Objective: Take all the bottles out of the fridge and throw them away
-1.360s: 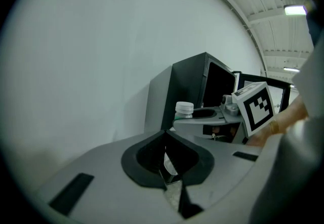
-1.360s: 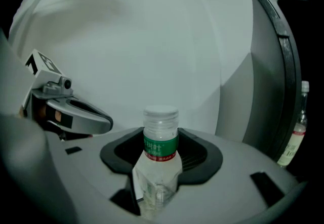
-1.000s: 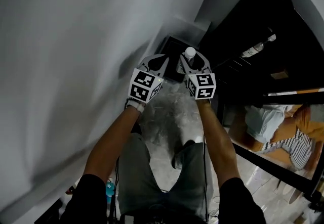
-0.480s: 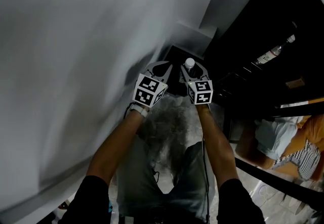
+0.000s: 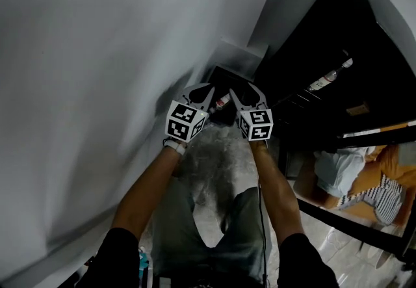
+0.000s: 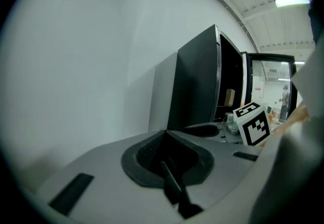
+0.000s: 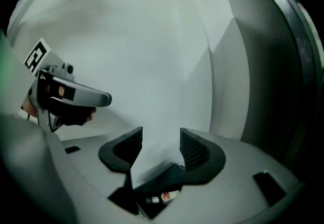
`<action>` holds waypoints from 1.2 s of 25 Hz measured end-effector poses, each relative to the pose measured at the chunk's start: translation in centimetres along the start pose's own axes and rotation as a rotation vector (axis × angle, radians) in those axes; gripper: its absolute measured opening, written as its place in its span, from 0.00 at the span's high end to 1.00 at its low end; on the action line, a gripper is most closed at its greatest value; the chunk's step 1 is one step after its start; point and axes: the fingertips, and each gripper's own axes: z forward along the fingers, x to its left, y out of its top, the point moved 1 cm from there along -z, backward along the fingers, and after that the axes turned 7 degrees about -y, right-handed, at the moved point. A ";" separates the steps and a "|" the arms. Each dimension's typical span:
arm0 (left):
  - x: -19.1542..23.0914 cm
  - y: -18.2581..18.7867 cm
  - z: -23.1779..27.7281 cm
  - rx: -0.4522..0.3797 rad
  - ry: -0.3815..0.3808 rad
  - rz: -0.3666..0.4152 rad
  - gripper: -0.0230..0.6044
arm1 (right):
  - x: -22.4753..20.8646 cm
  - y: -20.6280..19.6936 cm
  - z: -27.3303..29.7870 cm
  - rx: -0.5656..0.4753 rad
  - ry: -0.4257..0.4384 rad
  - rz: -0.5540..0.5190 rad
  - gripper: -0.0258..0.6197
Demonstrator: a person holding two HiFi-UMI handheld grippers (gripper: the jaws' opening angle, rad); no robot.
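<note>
Where the dark bin [image 5: 221, 80] opens at the foot of the wall [image 5: 97, 52], item one is listed: a bottle [image 7: 163, 197], clear, with a red-and-white label, on its side inside the opening. Whether it rests on the bottom cannot be told. In the head view it shows between the two grippers and touches neither.

Right gripper [image 7: 161, 137]: held over the bin, pointing slightly downward. Its jaws are spread and have just been opening. Nothing sits between the ribbed pads [image 7: 192, 149]; the bottle is below and clear of them. Marker cube [image 5: 257, 124] at the wrist end.

Left gripper [image 6: 164, 134]: just beside the right one, at about the same height over the bin. Its jaws are pressed together tip to tip, with nothing in them.

Second bottle [image 5: 328, 75]: clear, with a pale cap, inside the fridge on a dark shelf, well apart from both grippers.

Fridge [image 5: 338, 26]: black, standing open, to the right of the bin and against the same wall.

Forearms [image 5: 146, 186]: bare, reaching forward from dark sleeves, one behind each gripper.

Floor [image 5: 214, 150]: pale and mottled, seen between the forearms, near the bin.
</note>
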 end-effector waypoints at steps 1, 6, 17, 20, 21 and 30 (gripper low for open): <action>-0.7 1.6 -0.8 -0.002 -0.003 -0.007 0.95 | 0.2 1.9 -1.3 -0.004 0.000 0.002 0.59; -4.8 9.9 -4.6 0.042 -0.025 -0.004 0.95 | 1.0 12.0 -8.2 -0.001 -0.013 0.018 0.67; -15.1 29.3 -11.3 0.012 -0.106 0.053 0.95 | 0.7 30.6 -22.8 -0.021 -0.106 0.088 0.94; -17.0 31.9 -12.2 0.005 -0.134 0.067 0.95 | 0.6 33.5 -25.5 -0.036 -0.113 0.104 0.95; -17.5 32.6 -12.5 0.001 -0.140 0.068 0.95 | 0.5 34.3 -26.3 -0.042 -0.116 0.109 0.95; -22.3 35.9 -13.5 -0.013 -0.188 0.058 0.95 | -0.3 38.0 -32.4 -0.069 -0.149 0.114 0.95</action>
